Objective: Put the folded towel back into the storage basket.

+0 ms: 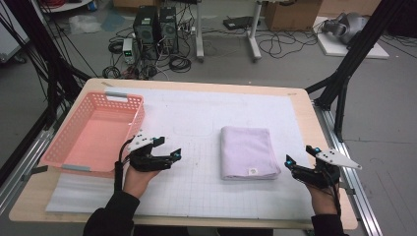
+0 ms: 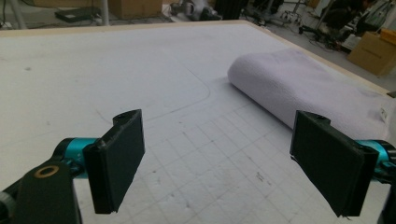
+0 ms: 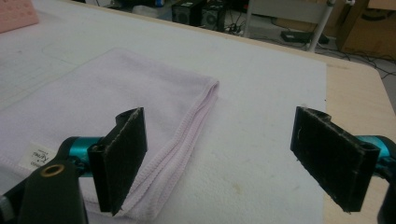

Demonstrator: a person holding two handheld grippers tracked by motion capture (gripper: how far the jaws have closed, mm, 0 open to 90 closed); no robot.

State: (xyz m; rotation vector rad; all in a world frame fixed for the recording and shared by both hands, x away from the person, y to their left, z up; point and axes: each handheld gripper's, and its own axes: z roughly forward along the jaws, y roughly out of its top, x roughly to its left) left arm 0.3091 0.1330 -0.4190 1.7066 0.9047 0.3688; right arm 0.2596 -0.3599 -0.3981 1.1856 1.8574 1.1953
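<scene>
Towel (image 1: 247, 152), folded and pale lilac, lies flat on the white mat (image 1: 206, 187) a little right of the table's middle, its small label near the front edge.

At far left a pink basket (image 1: 64, 147) sits on the table's left side, its near rim close to the front edge and its right wall just beside the left gripper (image 1: 167, 147). That gripper hovers low over the mat with its jaws spread wide and nothing between them. In the left gripper view, the left gripper (image 2: 233, 168) looks across bare gridded mat toward the towel's (image 2: 299, 88) rounded fold, which is near but apart from the jaws. Open mat runs between basket and towel.

The towel's right edge shows stacked hemmed layers in the right gripper view (image 3: 196, 116). The right gripper (image 1: 301, 156) sits just right of the towel's front right corner, jaws spread and empty. In its own view, the right gripper (image 3: 219, 158) has one jaw over the towel's edge and the other over bare mat. Right of it, a narrow strip of mat and then bare wood (image 3: 355, 93) lead to the table's right edge.
</scene>
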